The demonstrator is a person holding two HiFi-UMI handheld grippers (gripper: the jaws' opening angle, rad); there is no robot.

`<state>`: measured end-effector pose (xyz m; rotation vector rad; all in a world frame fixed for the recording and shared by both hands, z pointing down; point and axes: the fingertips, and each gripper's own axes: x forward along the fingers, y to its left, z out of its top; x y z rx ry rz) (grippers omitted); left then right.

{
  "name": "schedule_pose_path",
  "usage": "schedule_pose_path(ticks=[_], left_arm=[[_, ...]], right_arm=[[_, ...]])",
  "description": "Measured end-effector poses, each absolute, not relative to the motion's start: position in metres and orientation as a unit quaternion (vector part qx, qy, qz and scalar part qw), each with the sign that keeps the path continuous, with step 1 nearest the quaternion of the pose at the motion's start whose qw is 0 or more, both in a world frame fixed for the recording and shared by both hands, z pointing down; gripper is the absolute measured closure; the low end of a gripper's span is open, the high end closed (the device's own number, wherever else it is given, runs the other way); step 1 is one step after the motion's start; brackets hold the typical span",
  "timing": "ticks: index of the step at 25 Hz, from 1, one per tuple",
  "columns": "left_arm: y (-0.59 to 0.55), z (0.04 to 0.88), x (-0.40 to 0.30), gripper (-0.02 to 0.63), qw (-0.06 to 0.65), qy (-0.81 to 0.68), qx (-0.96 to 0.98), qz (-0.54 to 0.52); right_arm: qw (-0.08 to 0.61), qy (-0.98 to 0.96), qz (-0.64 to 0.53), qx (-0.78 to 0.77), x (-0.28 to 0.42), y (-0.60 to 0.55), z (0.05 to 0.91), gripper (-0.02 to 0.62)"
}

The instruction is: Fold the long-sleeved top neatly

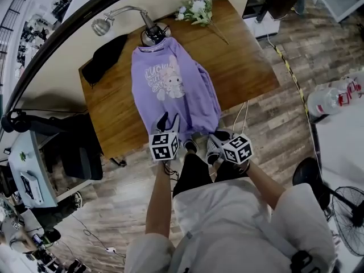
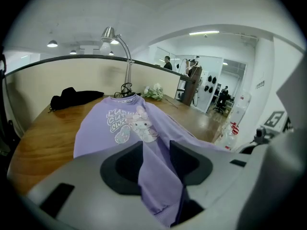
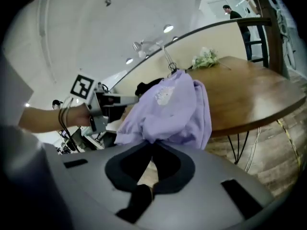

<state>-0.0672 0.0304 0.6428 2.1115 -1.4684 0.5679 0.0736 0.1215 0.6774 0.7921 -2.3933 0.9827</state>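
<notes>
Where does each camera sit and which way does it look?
Head view: on the person's head, looking steeply down at the purple top on the table; forearms, legs, left claw, right claw show.
Left gripper view: on the left claw, looking over the top toward the lamp.
Right gripper view: on the right claw, looking along the top; left hand shows.
Shared: all see the top.

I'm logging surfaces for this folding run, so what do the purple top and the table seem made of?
Purple long-sleeved top: soft matte knit, probably cotton jersey; it drapes in loose folds. Table: wood or wood veneer, smooth, slightly glossy; brown grain streaks show.
</notes>
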Motion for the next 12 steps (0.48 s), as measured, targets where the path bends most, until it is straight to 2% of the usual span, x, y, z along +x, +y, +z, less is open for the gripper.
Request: schedule_pose_path(ticks=[4,7,12], left_arm=[[0.023,0.633,-0.073,0.432,0.246,-0.538,0.779,0.208],[0.017,0.625,-0.077,0.465,0.239,-0.533,0.783,0.212],[0.003,0.609,-0.090,0.574,0.228,-0.537,0.786,0.203]], right_arm=[[0.137,-0.880,0.330,0.313,0.090,0.083,0.612,0.574],[0.091,-0.880,0.307,0.351,0.113,0.048,0.567,0.574],[0.053,-0.868,0.263,0.419,0.153,-0.011,0.512,0.574]])
